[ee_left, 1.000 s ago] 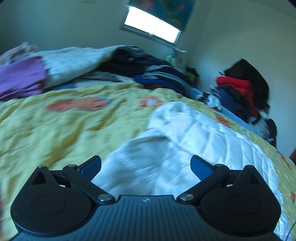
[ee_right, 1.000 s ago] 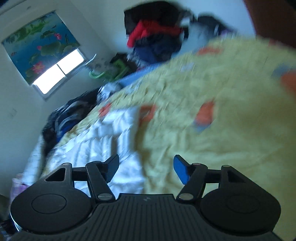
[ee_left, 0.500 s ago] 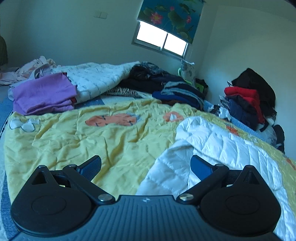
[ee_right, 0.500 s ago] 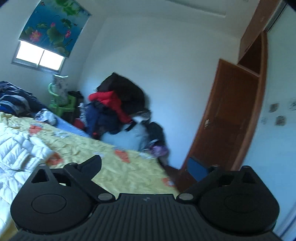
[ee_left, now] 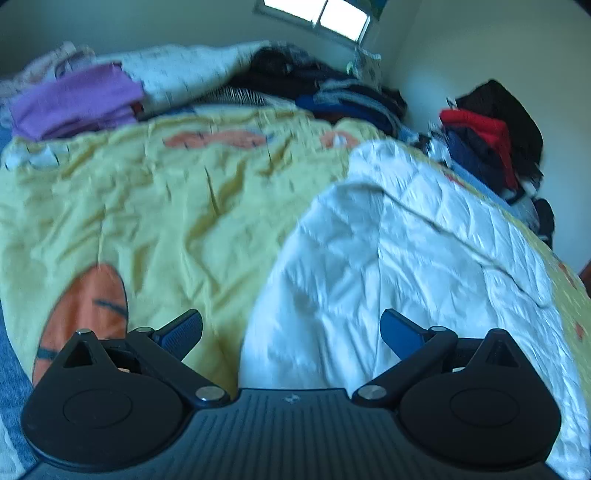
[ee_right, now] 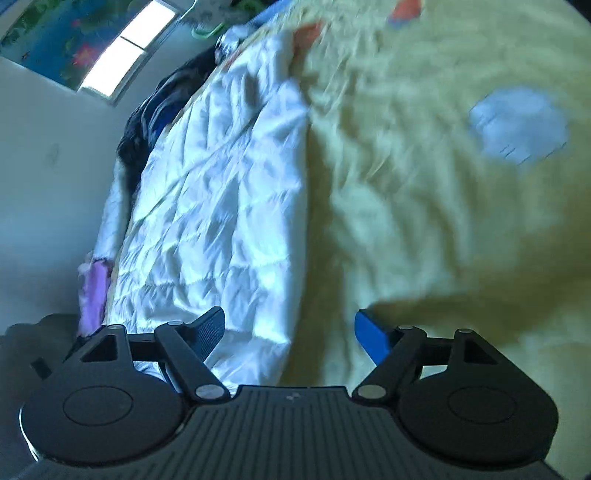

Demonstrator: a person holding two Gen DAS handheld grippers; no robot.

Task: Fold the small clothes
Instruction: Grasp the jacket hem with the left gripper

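A white quilted padded garment (ee_left: 406, 251) lies spread on the yellow bedspread (ee_left: 166, 206). My left gripper (ee_left: 291, 325) hovers low over its near left edge, jaws wide open, pads touching nothing. In the right wrist view the same garment (ee_right: 221, 192) runs up the left side. My right gripper (ee_right: 291, 328) hangs over its near right corner. That corner shows between the fingers, but the pads do not press on it. The right jaws are closing from their widest. The blue pad (ee_right: 371, 338) stands over bare bedspread (ee_right: 424, 184).
Folded purple clothes (ee_left: 74, 99) and a pale quilt lie at the far left of the bed. A dark clothes pile (ee_left: 332, 88) sits below the window (ee_left: 317, 14). A red, navy and black heap (ee_left: 487, 129) stands at the right wall.
The left gripper has sunk closer to the bed. The right gripper swung up toward the door, then back down onto the garment's right edge; its jaws spread wide and have narrowed a little.
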